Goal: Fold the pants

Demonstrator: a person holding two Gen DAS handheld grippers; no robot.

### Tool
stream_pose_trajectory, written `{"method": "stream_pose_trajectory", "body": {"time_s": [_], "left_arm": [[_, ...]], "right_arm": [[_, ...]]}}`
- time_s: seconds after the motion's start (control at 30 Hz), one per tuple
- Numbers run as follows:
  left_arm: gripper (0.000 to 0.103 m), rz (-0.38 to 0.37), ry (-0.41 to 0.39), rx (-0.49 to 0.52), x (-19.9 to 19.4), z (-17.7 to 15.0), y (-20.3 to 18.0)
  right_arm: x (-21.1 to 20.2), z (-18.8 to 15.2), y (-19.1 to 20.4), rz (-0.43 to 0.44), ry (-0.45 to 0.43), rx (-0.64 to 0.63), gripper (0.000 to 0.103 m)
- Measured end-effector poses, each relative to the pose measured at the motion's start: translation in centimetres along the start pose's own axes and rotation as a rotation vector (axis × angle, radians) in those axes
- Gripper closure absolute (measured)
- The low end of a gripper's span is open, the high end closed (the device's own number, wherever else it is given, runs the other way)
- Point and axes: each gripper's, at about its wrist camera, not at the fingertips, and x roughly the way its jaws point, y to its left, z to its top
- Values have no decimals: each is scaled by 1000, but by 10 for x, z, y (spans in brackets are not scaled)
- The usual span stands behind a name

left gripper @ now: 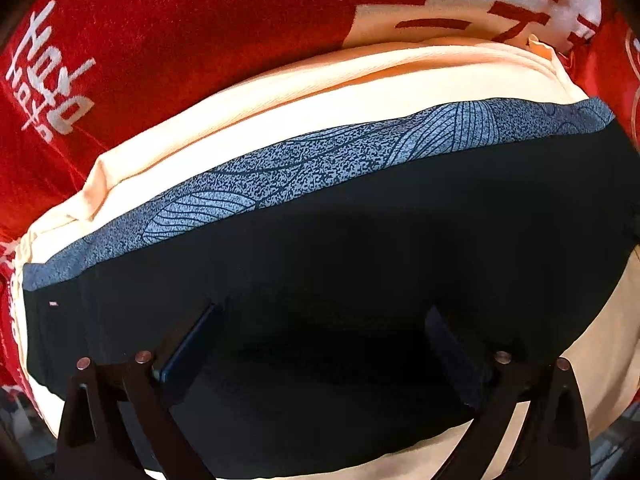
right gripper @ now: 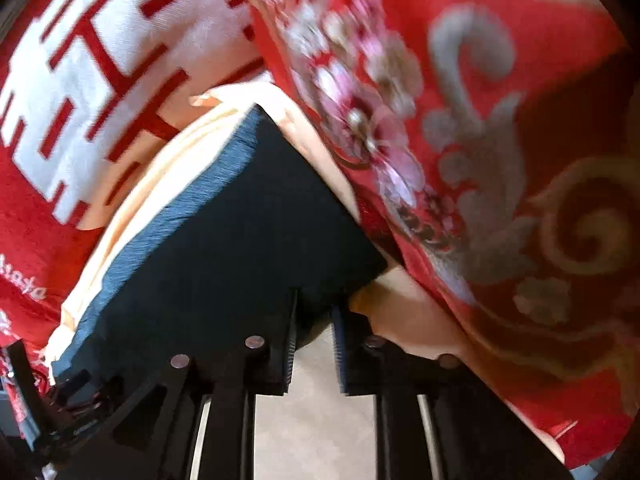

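We see the folded black pants with a leaf-print side band [left gripper: 340,240] lying on top of a peach cotton garment [left gripper: 240,96], which lies on a red blanket with white lettering [left gripper: 160,20]. Our left gripper [left gripper: 320,332] hangs over the pants, its two fingers spread well apart above the cloth. Our right gripper [right gripper: 314,332] meets the pants' near corner [right gripper: 240,220], fingers close together with the pants' edge between them; the blanket [right gripper: 520,160] spreads to the right.
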Motion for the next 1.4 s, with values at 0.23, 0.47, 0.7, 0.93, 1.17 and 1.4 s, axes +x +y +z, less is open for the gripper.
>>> {"method": "stream_pose_trajectory", "body": {"time_s": [0.23,0.47,0.7,0.93,1.17,1.4], "left_arm": [[1,3,-2,-19,-1,-3,-3],[1,1,-11,-4,1,-1,-1],[1,0,-9,-3,5,0,2],[1,-4,-13,-2,7,-1,3],[0,-3,-20,4,8,-4,4],[35,-35,-16,-15,-7,-4,1]], "right_arm": [[-3,-41,-16,261,65,190,60],[20,-45,-22,405,-18,316,60],[18,-38,-25,445,-60,324,60],[25,-23,-14,447,-81,263,56],[39,-8,-4,450,-108,301,53],[33,4,4,354,-16,297,87]]}}
